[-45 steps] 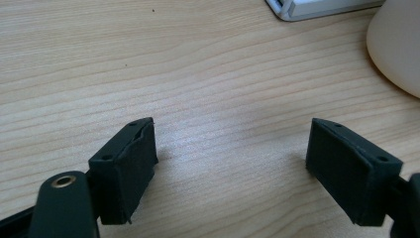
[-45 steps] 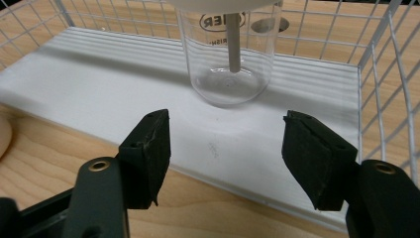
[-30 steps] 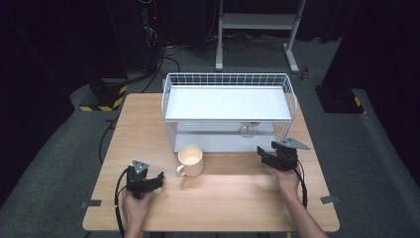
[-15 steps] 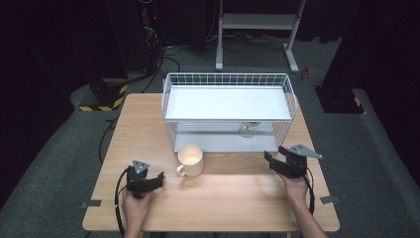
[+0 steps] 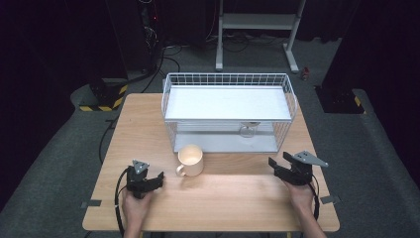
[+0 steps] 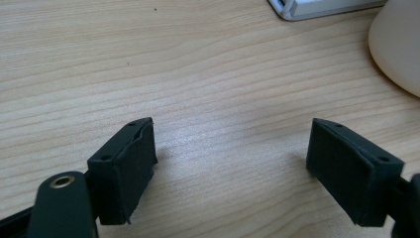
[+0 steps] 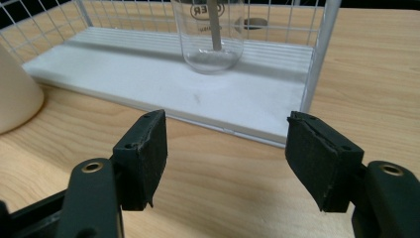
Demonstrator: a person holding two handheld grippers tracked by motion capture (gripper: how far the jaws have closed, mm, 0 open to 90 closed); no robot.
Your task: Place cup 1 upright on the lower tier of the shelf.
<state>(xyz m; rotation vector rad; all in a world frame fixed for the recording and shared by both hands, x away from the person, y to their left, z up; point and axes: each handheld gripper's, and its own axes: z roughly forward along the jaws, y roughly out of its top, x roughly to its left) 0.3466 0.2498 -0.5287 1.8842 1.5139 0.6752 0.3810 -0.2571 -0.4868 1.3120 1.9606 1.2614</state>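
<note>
Both grippers rest low near the person's edge of the wooden surface [image 5: 218, 198], and neither has hold of anything. The left gripper [image 5: 148, 181] sits just left of the cream mug [image 5: 191, 159], its fingers [image 6: 124, 166] spread wide over bare wood, with the mug's rounded wall at the upper right of the left gripper view. The right gripper [image 5: 282, 171] lies in front of the right end of the white wire rack [image 5: 228, 82], its fingers [image 7: 143, 153] equally wide apart and aimed at the clear glass beaker [image 7: 212, 37], which stands upright on the rack's lower white shelf [image 7: 163, 87] behind the front edge. The likely step is a reach for one of these vessels, probably the beaker by the right gripper or the mug by the left. For the beaker, the approach should go in level under the upper shelf, centred so both fingers pass either side of the glass without nudging it or catching the corner post of the rack; closing low on the wall would steady it. For the mug, a grip across the body opposite the handle looks safest.
</note>
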